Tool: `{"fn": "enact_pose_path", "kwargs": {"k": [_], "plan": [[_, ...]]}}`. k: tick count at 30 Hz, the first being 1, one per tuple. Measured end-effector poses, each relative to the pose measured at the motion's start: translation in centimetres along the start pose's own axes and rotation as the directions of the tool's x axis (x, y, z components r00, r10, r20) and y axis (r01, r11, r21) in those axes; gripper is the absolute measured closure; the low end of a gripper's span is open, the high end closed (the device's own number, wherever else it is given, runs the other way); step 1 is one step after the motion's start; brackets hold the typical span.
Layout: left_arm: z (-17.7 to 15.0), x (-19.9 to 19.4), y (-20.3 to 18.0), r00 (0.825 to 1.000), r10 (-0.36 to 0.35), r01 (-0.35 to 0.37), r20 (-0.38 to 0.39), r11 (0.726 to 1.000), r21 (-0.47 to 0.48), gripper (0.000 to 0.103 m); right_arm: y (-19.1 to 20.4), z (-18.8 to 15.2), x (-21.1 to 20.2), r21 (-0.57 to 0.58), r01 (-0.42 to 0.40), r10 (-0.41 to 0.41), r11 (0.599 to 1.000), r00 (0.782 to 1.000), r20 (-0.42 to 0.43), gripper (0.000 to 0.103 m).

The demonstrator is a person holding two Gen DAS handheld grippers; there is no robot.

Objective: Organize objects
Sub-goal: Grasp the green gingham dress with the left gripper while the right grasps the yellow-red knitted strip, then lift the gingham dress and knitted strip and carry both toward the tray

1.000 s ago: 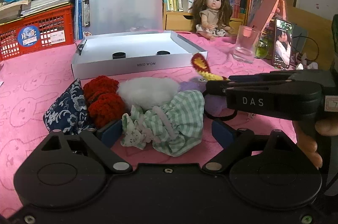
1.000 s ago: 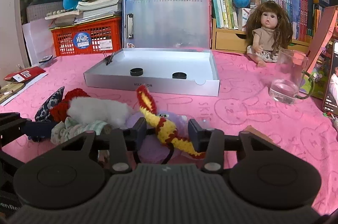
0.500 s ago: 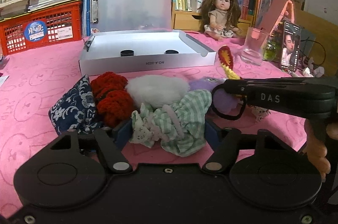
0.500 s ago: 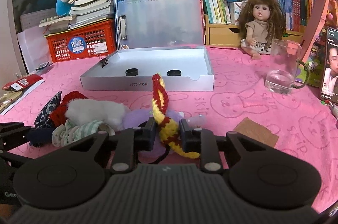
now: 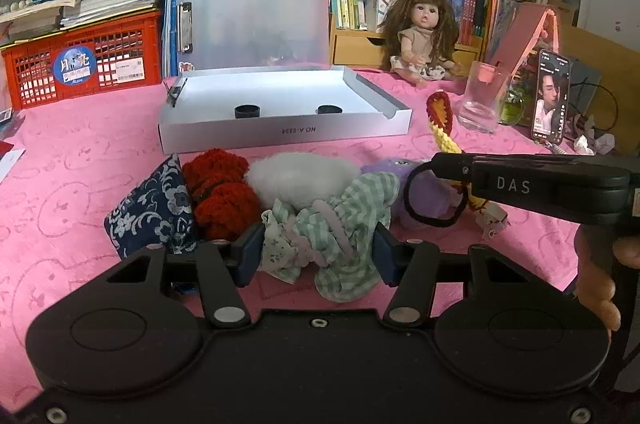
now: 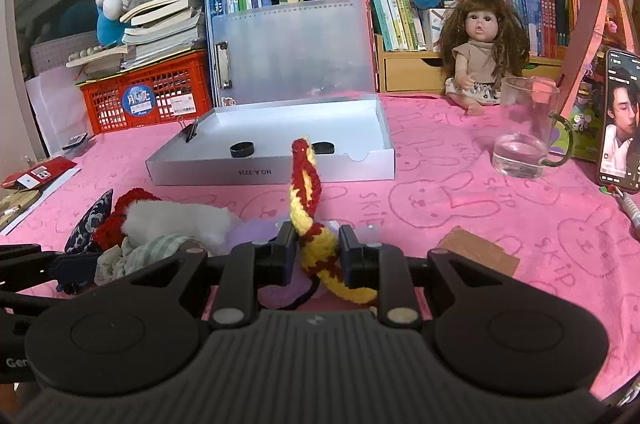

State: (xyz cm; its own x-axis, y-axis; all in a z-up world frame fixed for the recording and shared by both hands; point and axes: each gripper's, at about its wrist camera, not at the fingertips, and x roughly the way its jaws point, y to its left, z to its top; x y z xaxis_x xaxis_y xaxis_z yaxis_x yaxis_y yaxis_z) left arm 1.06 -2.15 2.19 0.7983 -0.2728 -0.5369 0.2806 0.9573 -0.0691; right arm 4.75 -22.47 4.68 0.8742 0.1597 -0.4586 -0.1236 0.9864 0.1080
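We see a table with a pink bunny cloth on it. On the cloth sit a flat white box, a glass cup, a doll, a red crate, a phone and a brown card. A heap of soft cloth things lies in front of the box.

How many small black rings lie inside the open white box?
2. One black ring lies left of middle near the front wall; the other ring lies to its right, partly hidden in the right wrist view.
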Motion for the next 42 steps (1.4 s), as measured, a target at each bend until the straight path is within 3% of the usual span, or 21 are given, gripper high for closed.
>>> {"fn": "enact_pose_path", "kwargs": {"k": [22,37,42], "plan": [[0.6,-2.5,-0.5,0.996,-0.027,0.024,0.089,0.999,0.033,0.051,-0.8,0.4,-0.3,0.021,0.016,-0.016,1.0,1.0,0.019,0.078],[4.2,-2.5,1.9,0.988,-0.001,0.008,0.152,0.999,-0.04,0.051,-0.9,1.8,-0.3,0.018,0.008,-0.008,1.0,0.999,0.046,0.082],[5.0,-2.5,2.6,0.985,0.014,-0.004,0.17,0.998,-0.06,0.051,-1.1,1.7,0.4,0.031,0.015,-0.016,0.999,1.0,0.021,0.081]]}}
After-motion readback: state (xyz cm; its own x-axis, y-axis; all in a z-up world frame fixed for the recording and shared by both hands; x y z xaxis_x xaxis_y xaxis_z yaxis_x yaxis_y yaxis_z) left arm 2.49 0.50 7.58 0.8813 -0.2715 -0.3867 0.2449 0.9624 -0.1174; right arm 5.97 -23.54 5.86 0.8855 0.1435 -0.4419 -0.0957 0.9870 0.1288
